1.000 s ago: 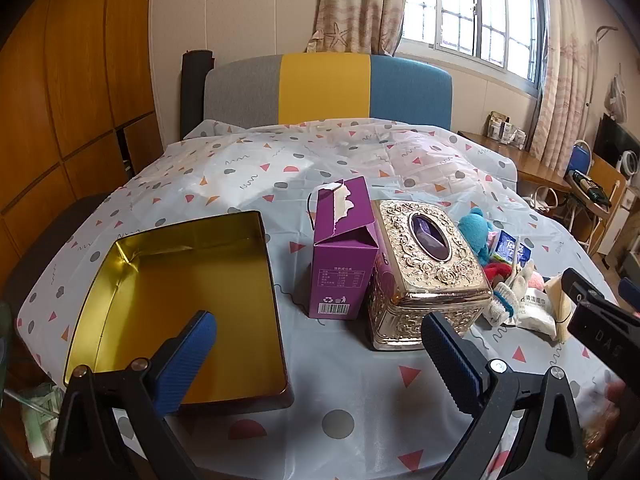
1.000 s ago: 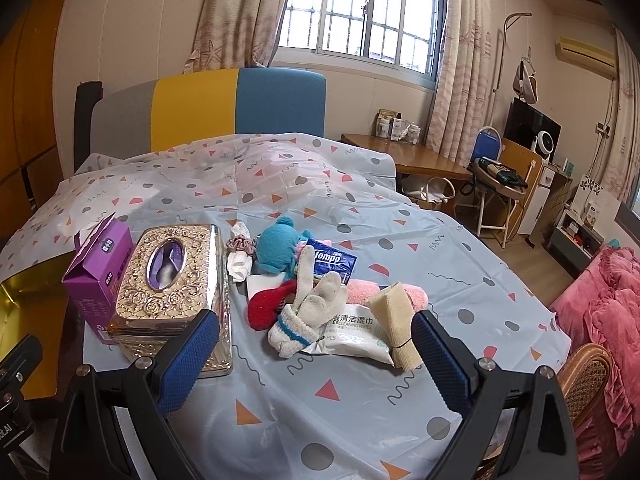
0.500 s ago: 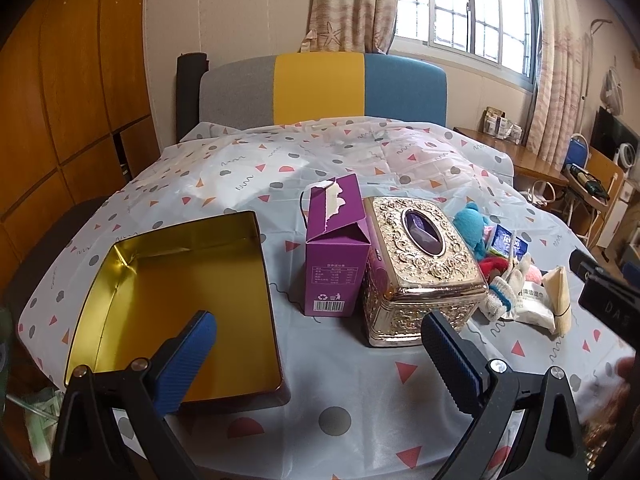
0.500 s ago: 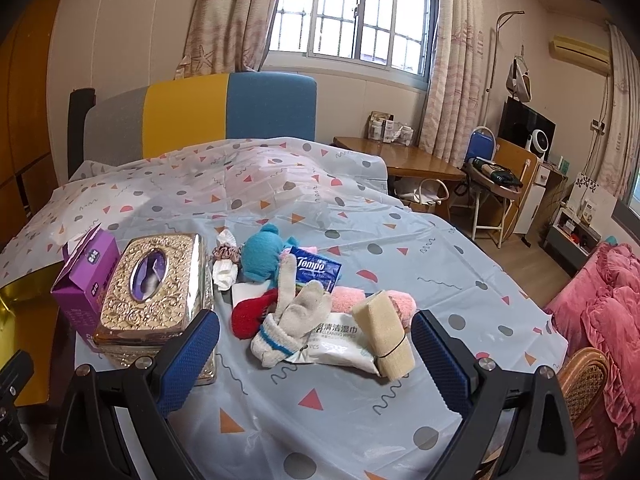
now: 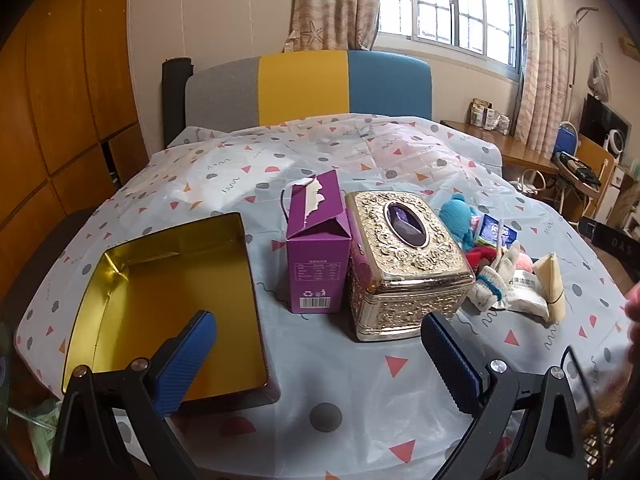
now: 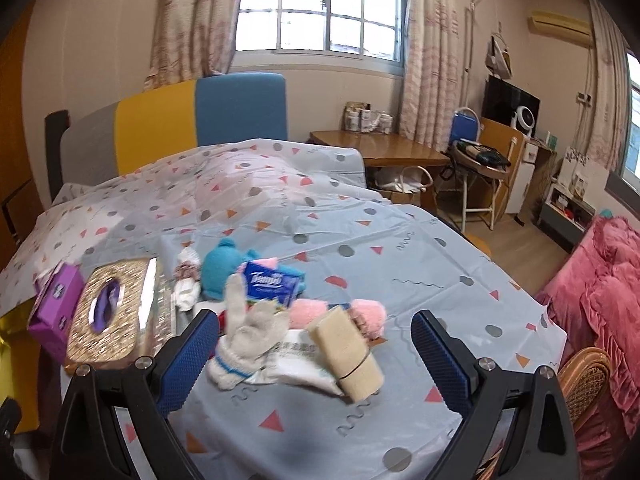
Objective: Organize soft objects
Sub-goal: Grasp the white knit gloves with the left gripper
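A pile of soft things lies on the patterned tablecloth: a white knitted glove [image 6: 250, 340], a teal plush toy [image 6: 222, 268], a blue tissue pack [image 6: 272, 284], a pink fluffy item [image 6: 368, 314], a beige folded cloth [image 6: 348, 354] and a white wipes pack [image 6: 304, 364]. The pile also shows in the left wrist view [image 5: 504, 272]. My right gripper [image 6: 316, 360] is open and empty, just in front of the pile. My left gripper [image 5: 316, 364] is open and empty, near the open gold tin [image 5: 168, 304].
A purple carton [image 5: 316, 256] and an ornate gold tissue box [image 5: 404, 264] stand side by side between tin and pile. A colourful headboard [image 5: 308, 84] is behind. A pink quilt [image 6: 600, 292] and wicker chair [image 6: 584, 376] are to the right.
My right gripper has moved forward and closer to the pile of soft things. My left gripper has shifted slightly; both stay open and empty.
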`<state>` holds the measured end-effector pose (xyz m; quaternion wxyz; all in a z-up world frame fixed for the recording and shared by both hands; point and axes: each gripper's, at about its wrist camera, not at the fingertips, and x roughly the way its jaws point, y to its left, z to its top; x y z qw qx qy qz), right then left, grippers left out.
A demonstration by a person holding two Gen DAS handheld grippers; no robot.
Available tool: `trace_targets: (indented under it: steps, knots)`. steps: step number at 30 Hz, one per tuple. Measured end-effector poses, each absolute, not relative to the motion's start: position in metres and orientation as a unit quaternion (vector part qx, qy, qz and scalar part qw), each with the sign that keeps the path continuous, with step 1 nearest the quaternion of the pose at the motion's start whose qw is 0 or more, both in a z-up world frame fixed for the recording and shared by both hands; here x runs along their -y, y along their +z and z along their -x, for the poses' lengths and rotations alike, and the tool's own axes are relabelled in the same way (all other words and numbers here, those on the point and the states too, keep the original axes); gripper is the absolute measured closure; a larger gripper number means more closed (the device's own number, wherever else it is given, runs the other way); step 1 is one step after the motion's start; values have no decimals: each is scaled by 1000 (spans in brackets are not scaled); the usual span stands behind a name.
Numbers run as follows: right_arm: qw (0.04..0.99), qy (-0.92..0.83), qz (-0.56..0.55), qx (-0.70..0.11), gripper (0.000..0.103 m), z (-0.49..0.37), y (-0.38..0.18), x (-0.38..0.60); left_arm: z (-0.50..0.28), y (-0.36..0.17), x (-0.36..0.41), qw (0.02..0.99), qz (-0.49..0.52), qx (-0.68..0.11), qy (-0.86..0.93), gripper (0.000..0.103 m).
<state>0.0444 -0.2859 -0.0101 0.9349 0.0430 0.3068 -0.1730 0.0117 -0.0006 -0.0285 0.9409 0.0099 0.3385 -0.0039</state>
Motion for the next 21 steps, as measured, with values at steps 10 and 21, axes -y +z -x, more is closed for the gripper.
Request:
trace_targets:
  steps: [10, 21]
  knots:
    - [921, -207, -124, -307, 4, -74, -28, 360, -12, -29, 12, 936, -6, -346, -63, 0]
    - [900, -229, -224, -296, 4, -66, -57, 408, -39, -20, 69, 919, -69, -355, -158, 0]
